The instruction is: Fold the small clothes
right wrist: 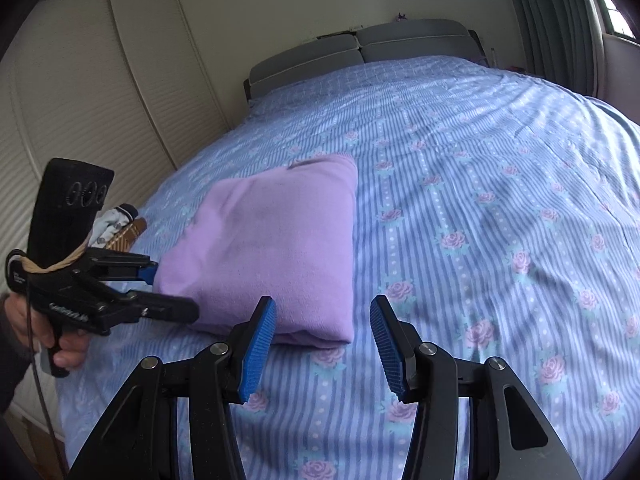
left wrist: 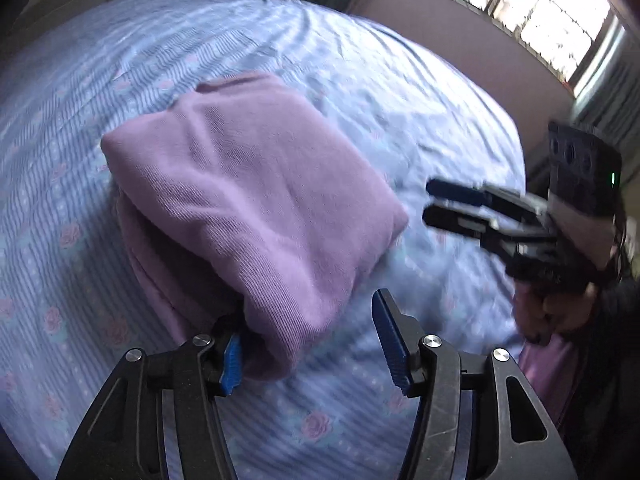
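A folded lilac garment [left wrist: 248, 200] lies on the blue striped floral bedsheet [left wrist: 400, 112]. It also shows in the right wrist view [right wrist: 276, 248] as a neat rectangle. My left gripper [left wrist: 308, 344] is open, its jaws wide, with the left pad against the garment's near corner, which hangs over that pad. From the right wrist view the left gripper [right wrist: 172, 288] sits at the garment's left edge. My right gripper [right wrist: 324, 348] is open and empty, just in front of the garment's near edge. In the left wrist view the right gripper [left wrist: 432, 200] hovers right of the garment.
The bed has a grey headboard [right wrist: 360, 48] at the far end. Louvred closet doors [right wrist: 80, 100] stand on the left, a window [left wrist: 540, 8] with curtains on the right. Small items [right wrist: 124, 228] lie at the bed's left edge.
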Motion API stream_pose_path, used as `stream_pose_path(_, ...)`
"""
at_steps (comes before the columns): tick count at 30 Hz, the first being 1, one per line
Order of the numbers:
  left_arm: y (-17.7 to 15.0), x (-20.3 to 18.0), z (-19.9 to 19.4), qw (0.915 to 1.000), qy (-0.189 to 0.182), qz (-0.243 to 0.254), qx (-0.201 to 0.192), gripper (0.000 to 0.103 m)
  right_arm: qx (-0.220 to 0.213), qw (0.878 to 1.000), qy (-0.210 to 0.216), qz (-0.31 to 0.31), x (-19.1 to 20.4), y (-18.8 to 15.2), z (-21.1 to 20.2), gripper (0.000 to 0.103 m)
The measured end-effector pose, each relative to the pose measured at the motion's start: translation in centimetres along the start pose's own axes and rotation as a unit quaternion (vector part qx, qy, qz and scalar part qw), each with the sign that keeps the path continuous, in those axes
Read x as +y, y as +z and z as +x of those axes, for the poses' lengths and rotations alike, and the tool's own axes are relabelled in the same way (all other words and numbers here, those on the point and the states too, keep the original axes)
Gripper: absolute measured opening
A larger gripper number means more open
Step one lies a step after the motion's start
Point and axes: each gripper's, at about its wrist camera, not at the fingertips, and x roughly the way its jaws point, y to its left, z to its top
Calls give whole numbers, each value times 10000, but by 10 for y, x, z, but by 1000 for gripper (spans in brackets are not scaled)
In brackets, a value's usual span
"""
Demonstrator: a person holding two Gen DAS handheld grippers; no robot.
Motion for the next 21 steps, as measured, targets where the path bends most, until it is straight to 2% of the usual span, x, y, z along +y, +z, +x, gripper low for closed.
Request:
stream_pose_path(2, -10, 0, -2, 9999, 66, 62, 135, 55, 47, 10000, -6, -11, 0, -2, 3, 49)
stream_pose_path(4, -19, 5, -6, 9998, 72, -92, 152, 53, 83, 10000, -14, -19, 0, -3, 5, 49)
stream_pose_path(5, -24, 8, -9, 9997, 73, -188, 136, 49, 102, 9999, -15, -13, 0, -5, 7, 49)
stream_pose_path(7, -34, 10, -15, 9994, 76, -313, 84, 48, 151, 9999, -16, -1, 0, -6, 9, 49)
stream_pose_path(11, -47, 5, -19, 9992, 132, -371, -64, 38, 136, 9999, -26, -32, 1, -8, 9, 49)
stream_pose_path(17, -31, -17, -42, 9964, 355, -164, -754, 39, 11, 9999, -63, -120, 3, -7, 3, 49)
stream_pose_path(21, -18, -10, -43, 9957, 469, -100, -792, 39, 10, 10000, -52, -56, 0, -5, 1, 49)
